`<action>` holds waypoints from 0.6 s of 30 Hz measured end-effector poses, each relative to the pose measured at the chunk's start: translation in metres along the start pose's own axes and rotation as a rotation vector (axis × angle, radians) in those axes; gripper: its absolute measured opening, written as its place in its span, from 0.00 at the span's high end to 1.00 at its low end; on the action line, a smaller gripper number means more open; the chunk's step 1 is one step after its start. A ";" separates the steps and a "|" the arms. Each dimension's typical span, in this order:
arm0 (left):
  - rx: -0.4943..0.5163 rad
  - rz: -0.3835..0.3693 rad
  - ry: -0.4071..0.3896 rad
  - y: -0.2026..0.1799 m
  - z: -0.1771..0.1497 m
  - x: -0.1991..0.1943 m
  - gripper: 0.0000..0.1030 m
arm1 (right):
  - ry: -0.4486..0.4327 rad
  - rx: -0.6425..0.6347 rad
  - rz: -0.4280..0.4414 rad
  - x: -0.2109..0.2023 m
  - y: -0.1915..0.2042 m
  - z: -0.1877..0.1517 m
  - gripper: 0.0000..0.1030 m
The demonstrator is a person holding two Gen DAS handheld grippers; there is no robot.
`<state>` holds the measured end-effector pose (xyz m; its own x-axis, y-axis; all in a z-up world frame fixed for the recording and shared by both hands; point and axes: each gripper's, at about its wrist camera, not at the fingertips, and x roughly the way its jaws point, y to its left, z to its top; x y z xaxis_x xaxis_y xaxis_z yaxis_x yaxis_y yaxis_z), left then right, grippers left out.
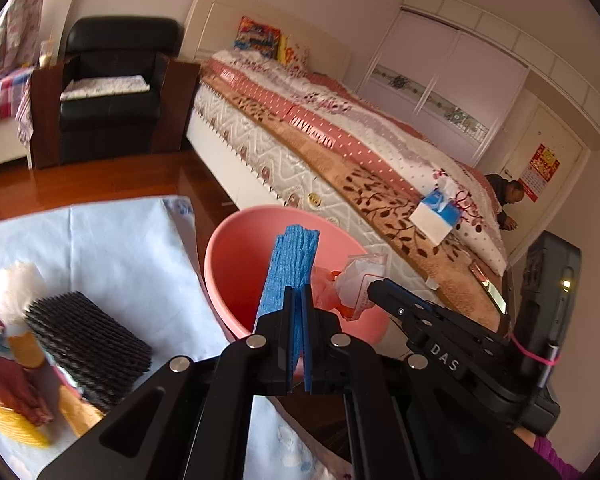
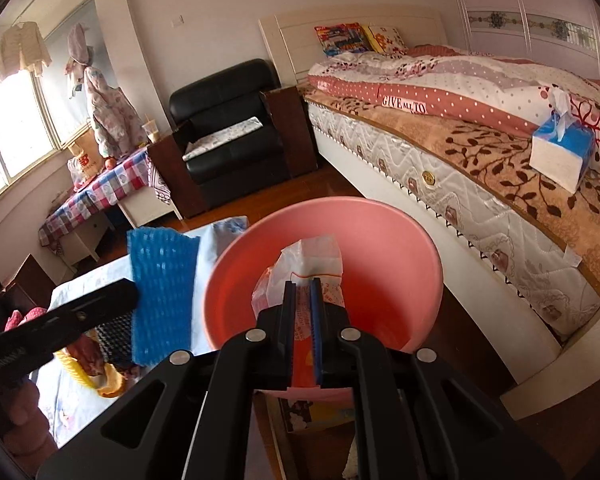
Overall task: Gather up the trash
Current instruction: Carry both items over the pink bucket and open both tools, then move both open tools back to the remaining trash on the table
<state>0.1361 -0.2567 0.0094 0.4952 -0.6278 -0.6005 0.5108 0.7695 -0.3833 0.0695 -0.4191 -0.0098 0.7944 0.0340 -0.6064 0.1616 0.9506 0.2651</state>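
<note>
My left gripper (image 1: 299, 292) is shut on a blue foam net sleeve (image 1: 292, 264) and holds it upright over the near rim of a pink plastic bin (image 1: 236, 264). My right gripper (image 2: 302, 286) is shut on a crumpled clear plastic wrapper with red print (image 2: 308, 260), held above the same pink bin (image 2: 396, 264). In the left wrist view the right gripper (image 1: 374, 286) enters from the right with the wrapper (image 1: 356, 276). In the right wrist view the left gripper's finger (image 2: 96, 304) and the blue sleeve (image 2: 162, 292) show at left.
A table with a pale blue cloth (image 1: 112, 240) holds a black foam net sleeve (image 1: 88, 348), white fluff (image 1: 16, 280) and yellow and red scraps (image 1: 12, 400). A bed (image 1: 340, 140) with a tissue box (image 1: 436, 212) runs along the right. A black armchair (image 1: 112, 88) stands behind.
</note>
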 end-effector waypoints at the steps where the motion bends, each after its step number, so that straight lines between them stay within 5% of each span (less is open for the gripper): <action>1: -0.006 0.003 0.004 0.001 -0.002 0.005 0.98 | 0.004 0.000 -0.003 0.003 -0.001 -0.001 0.93; 13: -0.046 0.020 0.018 0.008 -0.004 0.050 0.96 | 0.036 0.003 -0.026 0.023 -0.008 -0.005 0.91; 16: -0.044 0.030 0.011 0.008 -0.003 0.049 0.78 | 0.040 -0.005 -0.022 0.023 -0.006 -0.007 0.74; 18: -0.035 0.028 0.002 0.008 -0.003 0.045 0.75 | 0.029 -0.014 -0.026 0.021 -0.004 -0.007 0.73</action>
<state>0.1602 -0.2790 -0.0227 0.5076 -0.6054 -0.6131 0.4716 0.7907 -0.3903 0.0812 -0.4202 -0.0285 0.7724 0.0179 -0.6349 0.1738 0.9555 0.2383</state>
